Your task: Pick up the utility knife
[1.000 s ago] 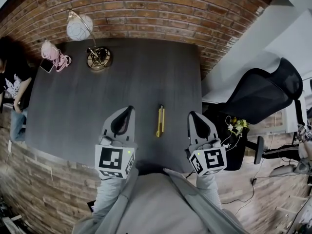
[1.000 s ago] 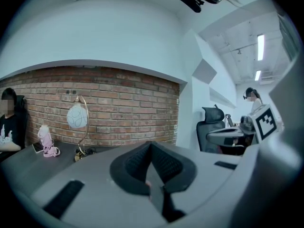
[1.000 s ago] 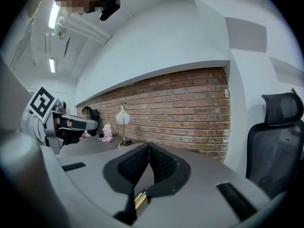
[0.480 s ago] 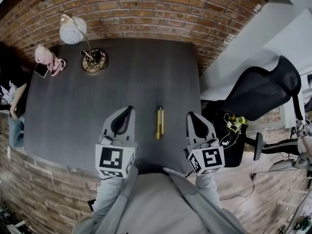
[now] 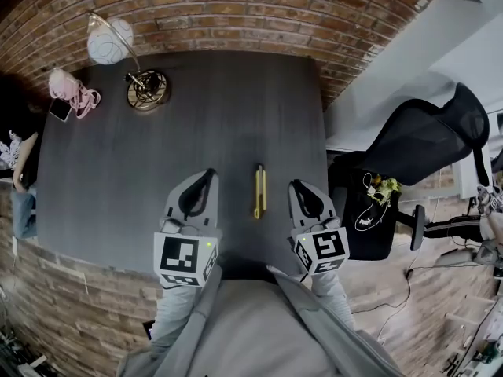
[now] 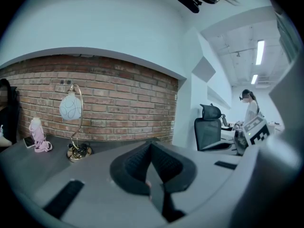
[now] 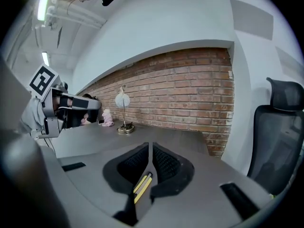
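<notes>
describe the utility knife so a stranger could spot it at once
Find the dark table by the brick wall, then its near edge. There, between the left claw and the right claw, lies the utility knife, slim and yellow. It is the only long thin thing; the globe lamp stands far back left.

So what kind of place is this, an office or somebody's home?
Probably an office or studio workspace: a black office chair beside a dark table, a brick wall behind it, and strip ceiling lights further off.
</notes>
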A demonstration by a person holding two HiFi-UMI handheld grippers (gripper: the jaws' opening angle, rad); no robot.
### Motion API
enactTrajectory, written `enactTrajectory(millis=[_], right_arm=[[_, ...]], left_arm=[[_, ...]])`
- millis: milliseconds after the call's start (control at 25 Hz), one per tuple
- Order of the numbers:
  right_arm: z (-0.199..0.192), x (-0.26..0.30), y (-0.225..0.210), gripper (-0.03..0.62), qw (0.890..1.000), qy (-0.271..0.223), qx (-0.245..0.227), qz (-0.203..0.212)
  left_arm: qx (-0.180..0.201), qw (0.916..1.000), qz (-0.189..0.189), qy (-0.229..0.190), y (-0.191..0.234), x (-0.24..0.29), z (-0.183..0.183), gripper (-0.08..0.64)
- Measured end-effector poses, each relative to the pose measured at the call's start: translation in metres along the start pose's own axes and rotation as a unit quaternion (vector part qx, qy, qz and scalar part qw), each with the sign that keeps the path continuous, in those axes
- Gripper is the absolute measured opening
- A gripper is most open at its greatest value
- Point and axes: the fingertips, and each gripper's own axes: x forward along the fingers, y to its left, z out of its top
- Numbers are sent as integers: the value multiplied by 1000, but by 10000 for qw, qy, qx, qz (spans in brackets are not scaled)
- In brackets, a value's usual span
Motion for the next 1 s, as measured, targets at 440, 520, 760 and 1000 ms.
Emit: enactTrajectory(millis=[440,520,760,1000], right_arm=[[-71,39,25,134,9958,853,243,208],[-85,46,29,160,9940,1033,274,230],[-119,66,37,212,9884,1464,350,210],[-148,76,41,235,9823,1823,410,139]], left_arm=[[-66,9998,-122,112,3,8,-14,18],[-65,9997,-167,142,3,9,-17,18],[-97,9996,-181,211,8,13,-25,18],[-147,9994,-177,241,8,17,-30,18]])
